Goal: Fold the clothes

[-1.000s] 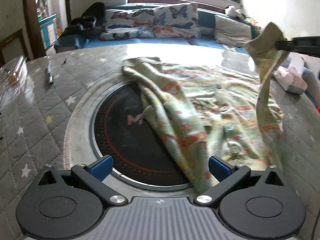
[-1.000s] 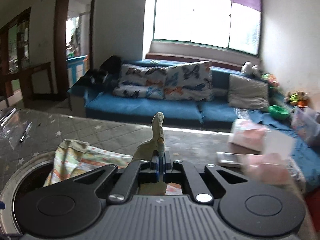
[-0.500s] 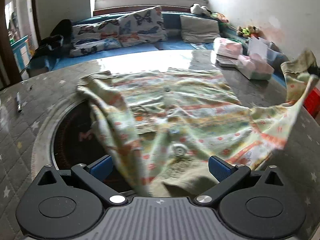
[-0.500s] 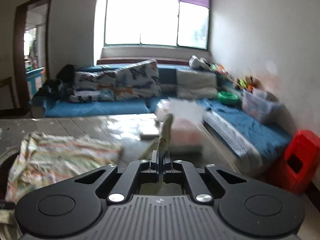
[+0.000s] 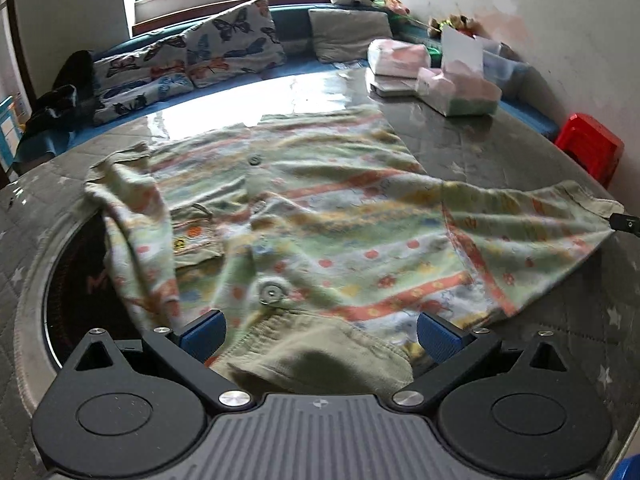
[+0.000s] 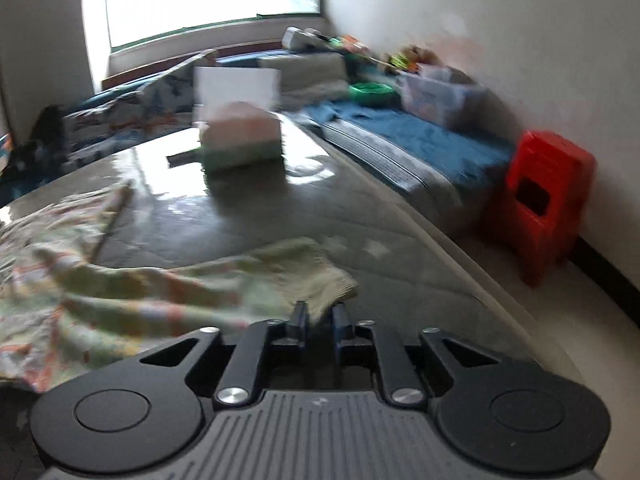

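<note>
Left wrist: my left gripper (image 5: pixel 318 330) spread over the collar at six o'clock; right gripper (image 6: pixel 319 317) slightly parted around sleeve cuff (image 6: pixel 320 278). Step: spreading child's patterned shirt (image 5: pixel 320 216) on tabletop (image 5: pixel 480 140). Next, probably: fold sleeve inward.

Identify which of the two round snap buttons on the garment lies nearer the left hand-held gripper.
The metal-centred snap button just above the olive collar, close to the left hand-held gripper. The other button sits much farther up the garment.

quilted grey table (image 5: pixel 500 148) (star-patterned) carries patterned shirt (image 5: pixel 320 208) and tissue packs (image 5: pixel 456 92).
</note>
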{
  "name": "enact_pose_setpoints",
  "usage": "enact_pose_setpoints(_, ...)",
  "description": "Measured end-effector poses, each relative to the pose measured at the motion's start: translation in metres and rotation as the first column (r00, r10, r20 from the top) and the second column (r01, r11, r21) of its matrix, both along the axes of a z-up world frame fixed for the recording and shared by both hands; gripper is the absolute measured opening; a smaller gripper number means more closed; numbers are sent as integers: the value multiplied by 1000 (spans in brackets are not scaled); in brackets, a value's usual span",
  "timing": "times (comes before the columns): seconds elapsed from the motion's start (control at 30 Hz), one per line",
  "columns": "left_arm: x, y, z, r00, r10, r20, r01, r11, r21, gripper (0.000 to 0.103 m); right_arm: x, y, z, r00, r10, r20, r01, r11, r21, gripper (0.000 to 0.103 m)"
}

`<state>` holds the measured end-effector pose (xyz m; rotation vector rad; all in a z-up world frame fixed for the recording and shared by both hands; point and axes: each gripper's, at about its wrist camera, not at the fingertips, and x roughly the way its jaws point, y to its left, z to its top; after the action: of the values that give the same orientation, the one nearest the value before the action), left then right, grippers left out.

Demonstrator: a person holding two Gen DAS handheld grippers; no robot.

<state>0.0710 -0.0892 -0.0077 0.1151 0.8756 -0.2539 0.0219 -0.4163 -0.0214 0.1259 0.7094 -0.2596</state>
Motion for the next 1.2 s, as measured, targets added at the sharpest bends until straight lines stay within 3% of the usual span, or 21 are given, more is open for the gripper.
enact_pose_setpoints(0.2, 2, -17, -4, 999, -36, -9, 36, 999, 3, 103, 4, 7, 15, 998, 35, 55, -33, 999, -30, 22)
enact_pose_setpoints(0.43, 2, -32, -9, 997, -68, -25, 68, 998, -1, 103, 44, 31, 1, 987, 159, 3, -159, 987, 27, 23)
enact_pose_setpoints(0.7, 2, -30, -13, 996, -76, -39, 76, 997, -7, 103, 75, 16, -11, 993, 116, -34, -115, 993, 26, 23)
enact_pose_setpoints(1.0, 26, 14, 5, 999, 53, 6, -53, 999, -10, 103, 77, 37, 0, 982, 187, -24, -187, 982, 1, 37)
enact_pose_setpoints(1.2, 64, 50, 17, 984, 162, 67, -164, 986, 17, 102, 71, 80, 6, 939, 344, -21, -344, 939, 8, 44)
